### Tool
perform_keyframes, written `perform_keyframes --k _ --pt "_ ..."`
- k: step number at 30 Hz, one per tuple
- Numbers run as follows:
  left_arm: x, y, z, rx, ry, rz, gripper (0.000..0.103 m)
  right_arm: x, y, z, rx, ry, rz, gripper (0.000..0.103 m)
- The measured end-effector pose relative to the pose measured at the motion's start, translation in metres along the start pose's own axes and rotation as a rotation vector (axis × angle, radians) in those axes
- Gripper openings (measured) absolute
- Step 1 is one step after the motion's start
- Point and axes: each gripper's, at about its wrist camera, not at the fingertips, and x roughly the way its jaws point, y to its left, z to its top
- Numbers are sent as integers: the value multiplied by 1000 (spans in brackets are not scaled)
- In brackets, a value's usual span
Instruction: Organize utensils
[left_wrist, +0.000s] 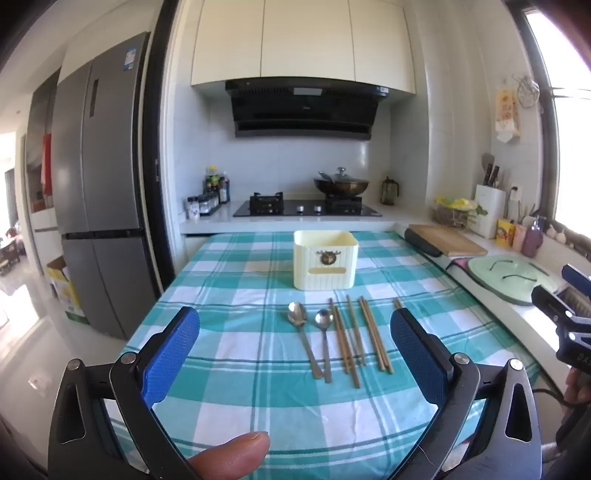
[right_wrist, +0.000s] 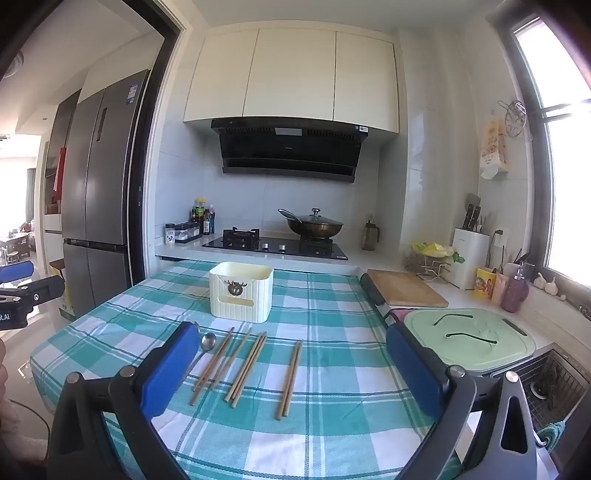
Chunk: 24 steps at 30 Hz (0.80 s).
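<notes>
Both grippers empty, jaws wide: left gripper framing spoons and chopsticks at 12 o'clock, right gripper framing chopsticks, one spoon showing beside its left pad. Utensils laid side by side on checked cloth, handles toward the grippers, probably so a handle end can be pinched. Cream holder upright beyond them at 12, top open, likely the destination. Nothing between grippers and utensils. Cutting board at 1 o'clock, green lid at 3, both off the cloth. Thumb at 6.
</notes>
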Motion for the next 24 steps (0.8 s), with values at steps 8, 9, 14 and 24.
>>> perform_keyframes --k 8,9,14,24 --pt "3 1 2 5 7 2 103 3 -2 -2 5 8 -7 103" --pt "4 2 2 5 9 3 103 3 -2 -2 5 9 -7 103" --pt "3 -5 2 -2 -9 0 103 3 -4 -2 13 6 -6 103" --pt "4 -3 -1 -7 -12 0 103 5 -7 -2 19 12 -11 103"
